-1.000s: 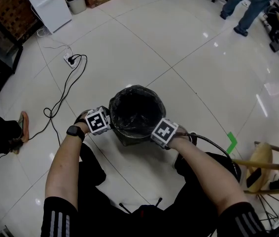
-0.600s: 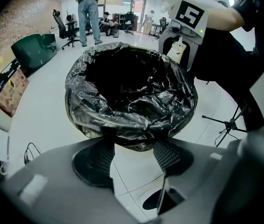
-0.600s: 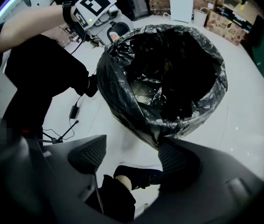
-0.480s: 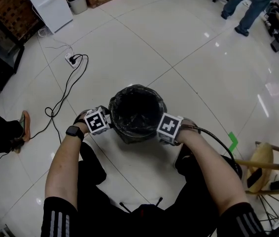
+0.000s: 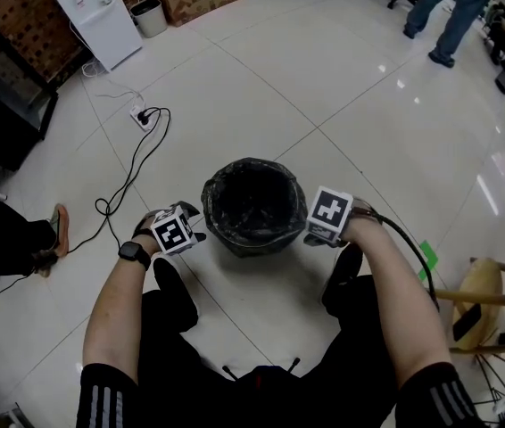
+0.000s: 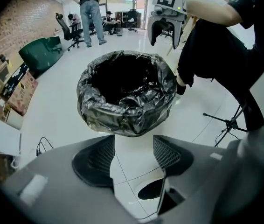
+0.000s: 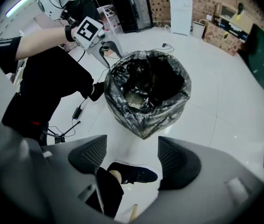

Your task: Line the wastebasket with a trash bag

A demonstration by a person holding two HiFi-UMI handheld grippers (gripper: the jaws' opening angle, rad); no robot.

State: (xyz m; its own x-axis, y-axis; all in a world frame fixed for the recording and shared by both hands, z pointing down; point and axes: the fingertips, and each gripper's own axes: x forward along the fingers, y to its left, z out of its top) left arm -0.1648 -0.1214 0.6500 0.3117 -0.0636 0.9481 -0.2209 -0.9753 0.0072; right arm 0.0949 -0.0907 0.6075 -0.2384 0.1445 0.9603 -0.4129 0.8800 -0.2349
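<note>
Could Slip Back In

Holding nothing with the left gripper (image 6: 133, 146) or the right gripper (image 7: 133, 154) — jaws spread wide, one each side of the wastebasket (image 5: 254, 244) on the floor. Could bump the trash bag (image 5: 252, 205) — loose fold might slide off the rim and fall inside

Black trash bag (image 5: 254, 205) lines upright wastebasket (image 5: 251, 239).

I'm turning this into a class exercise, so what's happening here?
A crouching person holds a gripper either side of a round wastebasket on the white tiled floor. A crinkled black plastic trash bag already lines it, folded over the rim. The left gripper and right gripper are both open, empty, clear of the bag.
</note>
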